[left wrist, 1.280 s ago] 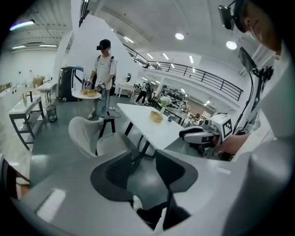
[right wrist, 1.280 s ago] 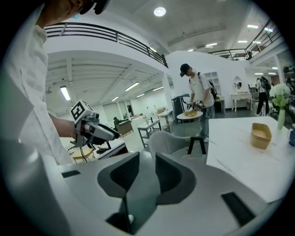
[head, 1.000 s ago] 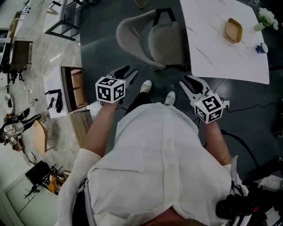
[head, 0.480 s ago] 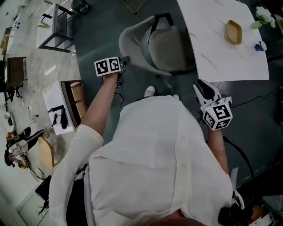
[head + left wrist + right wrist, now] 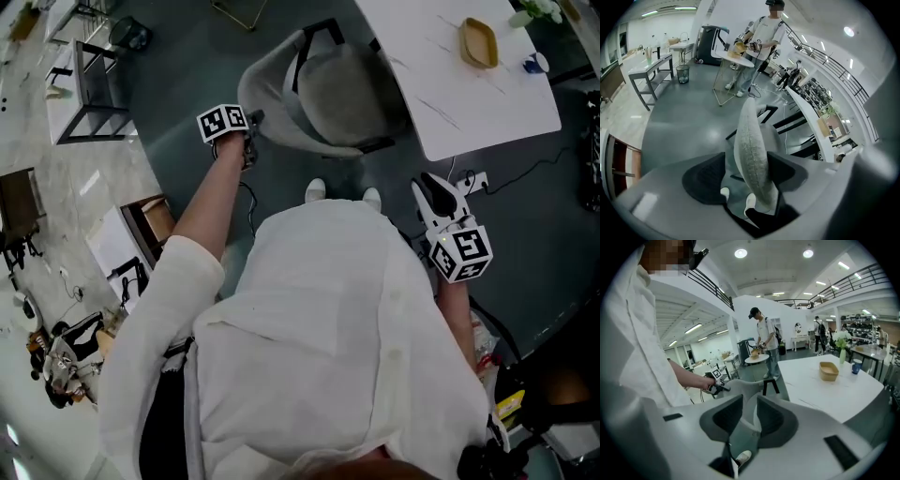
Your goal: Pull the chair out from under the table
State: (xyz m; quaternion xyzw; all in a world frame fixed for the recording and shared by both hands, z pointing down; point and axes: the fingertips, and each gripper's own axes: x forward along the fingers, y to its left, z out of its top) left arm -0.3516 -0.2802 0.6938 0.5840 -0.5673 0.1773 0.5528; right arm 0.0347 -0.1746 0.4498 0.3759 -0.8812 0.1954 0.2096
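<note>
The grey upholstered chair (image 5: 323, 89) stands with its seat partly under the white table (image 5: 469, 98). My left gripper (image 5: 251, 122) reaches down to the left rim of the chair's backrest. In the left gripper view the backrest rim (image 5: 752, 154) runs between the jaws of the left gripper (image 5: 747, 168); they have just been opening, stand wide, and the left pad is clear of the fabric. My right gripper (image 5: 431, 183) hangs beside my right hip near the table's corner. Its jaws have narrowed slightly; the right gripper (image 5: 749, 416) stays open and holds nothing.
A wooden bowl (image 5: 478, 42) and a blue cup (image 5: 534, 64) sit on the table. A power strip with cable (image 5: 473, 180) lies on the floor by the right gripper. A metal-frame side table (image 5: 89, 89) stands at far left. My feet (image 5: 316, 190) are just behind the chair.
My left gripper has travelled from beside my body forward and down onto the chair's backrest rim, and its jaws have widened. The right gripper has stayed by my side and turned somewhat.
</note>
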